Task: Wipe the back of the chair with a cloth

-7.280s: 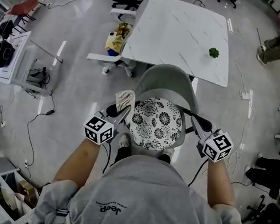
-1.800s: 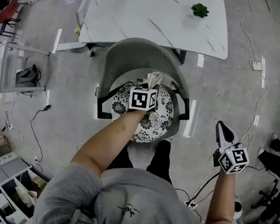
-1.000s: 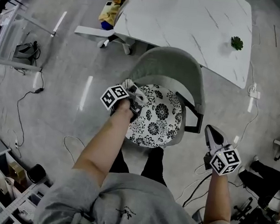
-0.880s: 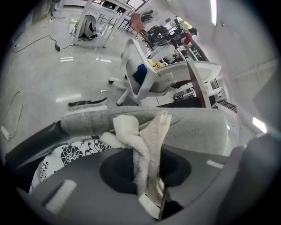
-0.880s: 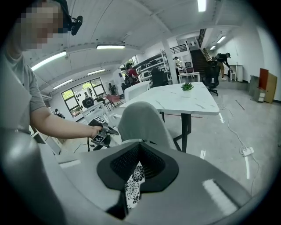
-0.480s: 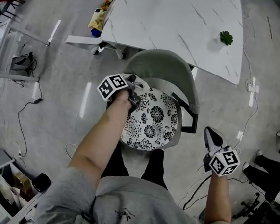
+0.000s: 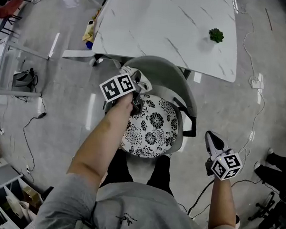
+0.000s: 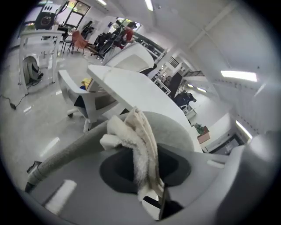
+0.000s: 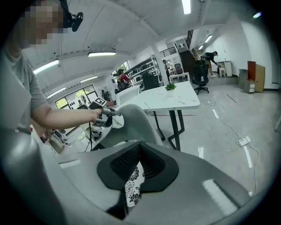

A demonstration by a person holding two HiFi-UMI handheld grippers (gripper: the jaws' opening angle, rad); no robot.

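The chair has a curved grey back (image 7: pixel 173 75) and a black-and-white floral seat cushion (image 7: pixel 149 129). My left gripper (image 7: pixel 136 83) is shut on a cream cloth (image 7: pixel 142 79) and presses it against the left end of the back's top rim. In the left gripper view the cloth (image 8: pixel 134 132) hangs bunched out of the left gripper (image 8: pixel 144 154), with the grey back (image 8: pixel 175 132) right behind it. My right gripper (image 7: pixel 208 138) is shut and holds nothing, low to the right of the chair. The right gripper view shows the right gripper (image 9: pixel 140 143), the chair back (image 9: pixel 134 119) and the cloth (image 9: pixel 117 122).
A white marble table (image 7: pixel 157 22) with a small green plant (image 7: pixel 216 34) stands just behind the chair. Another white chair (image 7: pixel 81 55) is at the table's left end. Cables run over the grey floor (image 7: pixel 248 61). The person's legs are under the chair's front edge.
The left gripper has carried the cloth from the inner middle of the back to its left end and up onto the rim. The right gripper stays low at the right.
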